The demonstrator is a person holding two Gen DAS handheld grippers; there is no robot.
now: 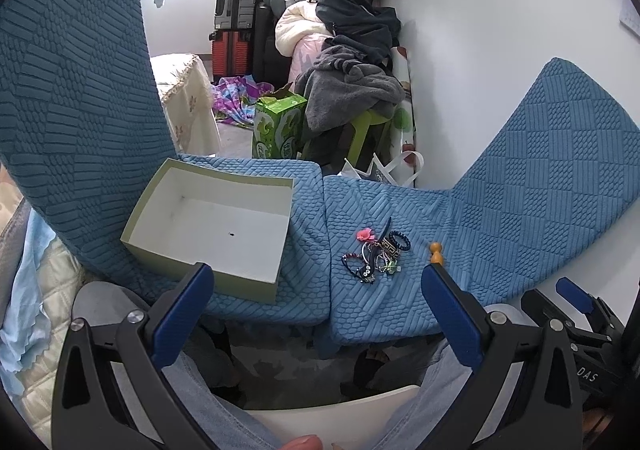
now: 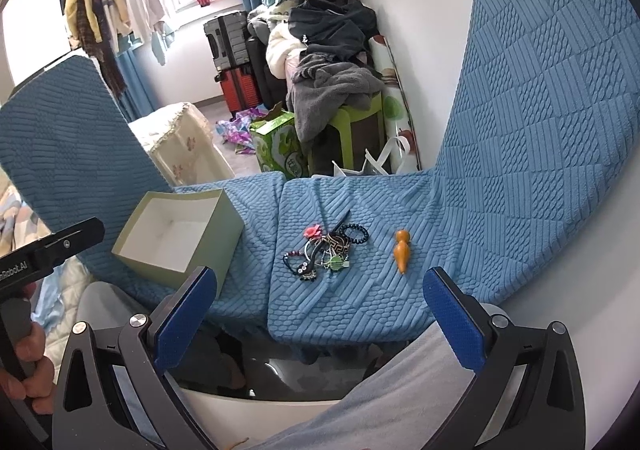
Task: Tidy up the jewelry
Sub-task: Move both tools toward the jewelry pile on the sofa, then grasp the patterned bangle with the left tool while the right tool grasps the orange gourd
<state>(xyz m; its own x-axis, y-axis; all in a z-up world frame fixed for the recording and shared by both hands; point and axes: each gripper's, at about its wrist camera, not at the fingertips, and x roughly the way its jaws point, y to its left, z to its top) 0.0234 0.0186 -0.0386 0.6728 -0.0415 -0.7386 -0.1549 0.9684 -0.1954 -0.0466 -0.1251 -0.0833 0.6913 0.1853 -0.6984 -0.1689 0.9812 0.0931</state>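
Both grippers, left [image 1: 316,282] and right [image 2: 320,286], are hovering spread and empty; jewelry [image 2: 324,250] at centre is awaiting pickup into box [image 2: 176,234], centre left.

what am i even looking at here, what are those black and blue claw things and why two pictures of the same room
Those claws are handheld grippers, not a robot: a person holds one in each hand. Each gripper carries a wide-angle camera looking forward along its two fingers, so you get two pictures of one scene, one from the left gripper and one from the right gripper. The blue parts are the finger pads.

Both sets of jaws stand wide open and hold nothing.

In front lie two blue textured cushions side by side. On the left one sits an open pale green box, white inside and nearly empty. On the right one lies a small tangled pile of jewelry, bracelets and beaded pieces, with a small orange wooden piece beside it, apart from the pile.

Behind is a cluttered room with clothes and suitcases.
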